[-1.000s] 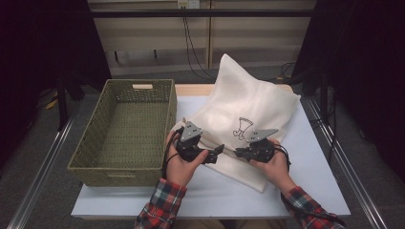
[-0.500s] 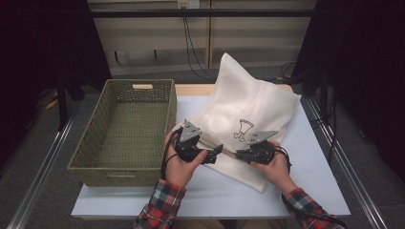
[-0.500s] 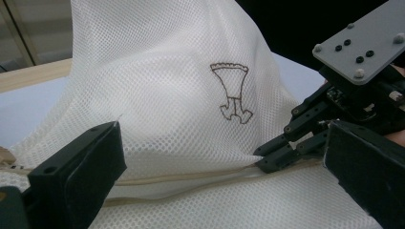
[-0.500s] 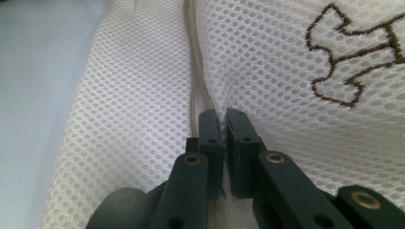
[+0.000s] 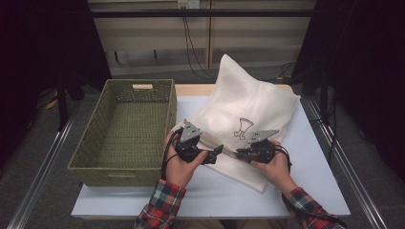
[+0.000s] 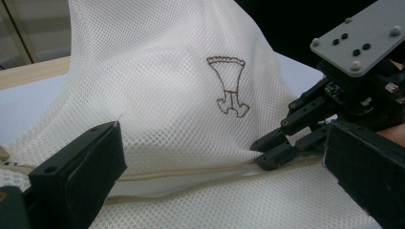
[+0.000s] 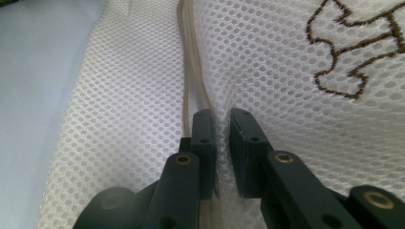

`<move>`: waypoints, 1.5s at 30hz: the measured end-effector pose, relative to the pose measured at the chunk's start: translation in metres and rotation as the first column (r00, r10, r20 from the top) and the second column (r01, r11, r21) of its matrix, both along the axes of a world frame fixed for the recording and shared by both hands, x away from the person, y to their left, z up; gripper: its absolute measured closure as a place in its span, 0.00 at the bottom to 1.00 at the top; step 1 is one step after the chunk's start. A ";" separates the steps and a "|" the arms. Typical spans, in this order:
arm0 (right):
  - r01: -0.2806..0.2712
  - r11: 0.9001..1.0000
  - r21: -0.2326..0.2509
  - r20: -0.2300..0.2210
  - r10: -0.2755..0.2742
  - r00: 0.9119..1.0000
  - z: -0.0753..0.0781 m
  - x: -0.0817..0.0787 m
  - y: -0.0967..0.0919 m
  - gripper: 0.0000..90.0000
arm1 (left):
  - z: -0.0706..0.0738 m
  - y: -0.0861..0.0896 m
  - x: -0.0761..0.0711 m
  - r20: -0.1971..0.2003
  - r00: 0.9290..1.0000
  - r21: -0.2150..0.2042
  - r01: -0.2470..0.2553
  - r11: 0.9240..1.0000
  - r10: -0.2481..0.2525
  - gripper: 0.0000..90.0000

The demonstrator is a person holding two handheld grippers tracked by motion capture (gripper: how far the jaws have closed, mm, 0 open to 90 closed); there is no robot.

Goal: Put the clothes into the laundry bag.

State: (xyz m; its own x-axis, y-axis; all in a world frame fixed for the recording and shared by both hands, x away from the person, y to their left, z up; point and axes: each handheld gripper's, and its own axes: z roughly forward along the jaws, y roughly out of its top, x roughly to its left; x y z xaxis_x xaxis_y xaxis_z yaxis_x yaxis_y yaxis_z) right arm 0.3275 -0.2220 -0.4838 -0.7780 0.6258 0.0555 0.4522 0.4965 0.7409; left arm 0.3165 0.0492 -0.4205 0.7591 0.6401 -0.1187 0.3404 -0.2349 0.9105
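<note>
A white mesh bag point(image 5: 248, 105) with a brown stitched emblem point(image 5: 242, 128) lies on the table, its far end raised. A beige zipper point(image 6: 191, 174) runs along its near part. My left gripper point(image 5: 217, 153) is open, its jaws wide apart over the zipper and mesh point(image 6: 219, 157). My right gripper point(image 5: 239, 153) faces it from the right, its tips at the zipper line point(image 6: 262, 152). Its jaws have just been opening and now stand a narrow gap apart point(image 7: 222, 117). A small pucker of mesh beside the zipper point(image 7: 188, 71) sits in that gap, not pressed.
A green woven basket point(image 5: 122, 83) stands empty at the left of the white table point(image 5: 229, 195), close to my left hand. Metal rails run along both sides of the table, and cables hang at the back.
</note>
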 end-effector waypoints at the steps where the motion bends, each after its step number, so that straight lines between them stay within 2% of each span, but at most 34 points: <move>1: 0.005 1.000 0.000 -0.004 -0.005 1.000 0.001 0.000 0.000 0.89 | 0.000 0.000 0.000 0.003 1.000 0.003 -0.001 1.000 0.001 0.01; 11: 0.010 1.000 -0.001 0.019 -0.010 1.000 0.005 0.003 0.003 0.81 | 0.001 0.002 0.001 0.003 1.000 -0.004 0.005 1.000 -0.004 0.01; 16: 0.018 1.000 0.015 0.023 -0.018 1.000 0.006 0.002 0.002 0.74 | 0.001 0.001 0.001 0.002 1.000 -0.008 0.000 1.000 0.000 0.01; 20: 0.013 0.999 0.036 0.018 -0.013 1.000 0.010 0.001 -0.001 0.65 | 0.001 0.002 0.001 0.003 1.000 -0.006 0.006 1.000 -0.006 0.01; 28: 0.016 0.998 0.053 0.041 -0.018 0.999 0.019 -0.002 -0.008 0.49 | 0.002 0.001 0.001 0.003 1.000 0.004 -0.001 1.000 0.001 0.01; 38: 0.063 0.994 0.088 0.039 -0.067 0.997 0.031 -0.007 -0.022 0.29 | 0.004 0.001 0.000 0.007 1.000 -0.010 0.000 1.000 0.000 0.01; 42: 0.064 0.995 0.082 0.053 -0.068 0.996 0.034 -0.009 -0.027 0.24 | 0.004 0.000 0.001 0.007 1.000 -0.001 0.007 1.000 -0.007 0.01; 45: 0.062 0.995 0.077 0.055 -0.067 0.996 0.036 -0.011 -0.029 0.21 | 0.002 -0.001 0.001 0.002 1.000 -0.010 0.016 1.000 -0.016 0.01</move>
